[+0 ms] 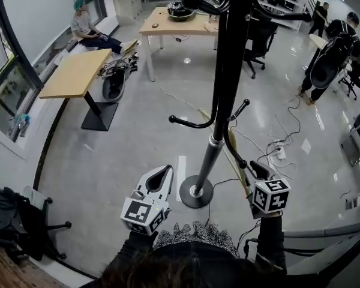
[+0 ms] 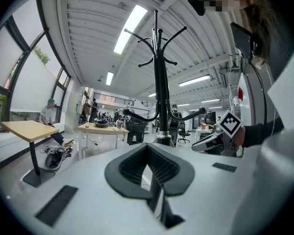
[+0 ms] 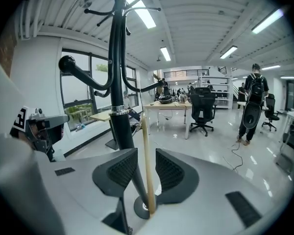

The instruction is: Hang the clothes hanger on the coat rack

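Glossy grey floor (image 1: 132, 143) of an open office spreads beneath a black coat rack (image 1: 228, 71), with wooden desks (image 1: 75, 74) and a few people further back. Close beside the rack's pole, below its lower arms, the clothes hanger (image 3: 146, 170) shows as a pale wooden bar standing almost upright. Whether its hook sits on one of the arms I cannot tell. The bar runs between the jaws of the right tool (image 1: 256, 168), which are spread wide with a gap on either side of the wood, so they do not pinch it. The right forearm, in a dark sleeve (image 1: 270, 239), reaches straight ahead, and its tool tips downward toward the rack's round base (image 1: 196, 192). The left tool (image 1: 166, 171) is held just left of that base, pointing roughly level, its jaws pressed together at the tips with nothing between them.
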Demonstrator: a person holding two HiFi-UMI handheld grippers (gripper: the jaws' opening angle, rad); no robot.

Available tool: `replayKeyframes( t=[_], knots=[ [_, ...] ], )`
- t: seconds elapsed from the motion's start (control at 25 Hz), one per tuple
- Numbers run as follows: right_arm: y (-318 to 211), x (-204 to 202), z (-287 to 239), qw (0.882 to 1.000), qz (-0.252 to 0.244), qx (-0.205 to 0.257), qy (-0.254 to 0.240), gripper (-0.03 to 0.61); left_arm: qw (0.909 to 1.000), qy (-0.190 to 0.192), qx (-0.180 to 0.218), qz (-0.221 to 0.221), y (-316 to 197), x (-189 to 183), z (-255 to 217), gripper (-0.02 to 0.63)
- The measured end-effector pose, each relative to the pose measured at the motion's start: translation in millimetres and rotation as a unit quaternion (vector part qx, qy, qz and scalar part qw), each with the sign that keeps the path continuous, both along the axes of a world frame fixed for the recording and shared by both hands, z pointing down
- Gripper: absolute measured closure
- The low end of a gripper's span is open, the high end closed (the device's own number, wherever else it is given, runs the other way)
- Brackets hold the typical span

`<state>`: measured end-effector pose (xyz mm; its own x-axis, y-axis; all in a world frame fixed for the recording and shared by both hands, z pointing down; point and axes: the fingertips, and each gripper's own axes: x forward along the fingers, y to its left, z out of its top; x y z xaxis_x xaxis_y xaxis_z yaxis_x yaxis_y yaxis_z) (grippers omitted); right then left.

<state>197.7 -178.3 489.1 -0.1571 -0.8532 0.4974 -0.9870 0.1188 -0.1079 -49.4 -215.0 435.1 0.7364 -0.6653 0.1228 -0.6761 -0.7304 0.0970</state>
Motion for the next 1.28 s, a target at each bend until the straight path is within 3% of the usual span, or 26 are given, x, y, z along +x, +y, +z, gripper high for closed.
replayKeyframes(
  t=[0.36,0.44,0.56,0.88,1.28],
  knots=[
    [48.3,-10.0,-23.6,0.997,0.060,0.051,-0.007,0.457,0.9977,0.009,0.000,0.067,14.2,18.2,1.8,0.606],
    [56.6,-14.7,-28.6,0.997,0.056,0.058,0.004,0.463,0.9970,0.011,0.001,0.076,17.7,24.0,0.2,0.606],
    [63.4,-21.3,-37.8,0.996,0.044,0.072,0.023,0.565,0.9965,0.013,0.007,0.083,23.0,29.6,-4.5,0.606],
    [77.4,-30.7,-55.5,0.995,0.024,0.091,0.016,0.568,0.9972,0.011,0.015,0.072,45.5,37.1,-14.6,0.606],
    [135.0,-41.5,-66.1,0.993,0.002,0.114,0.024,0.569,0.9967,0.014,0.016,0.078,114.1,58.3,-19.6,0.606]
  ],
)
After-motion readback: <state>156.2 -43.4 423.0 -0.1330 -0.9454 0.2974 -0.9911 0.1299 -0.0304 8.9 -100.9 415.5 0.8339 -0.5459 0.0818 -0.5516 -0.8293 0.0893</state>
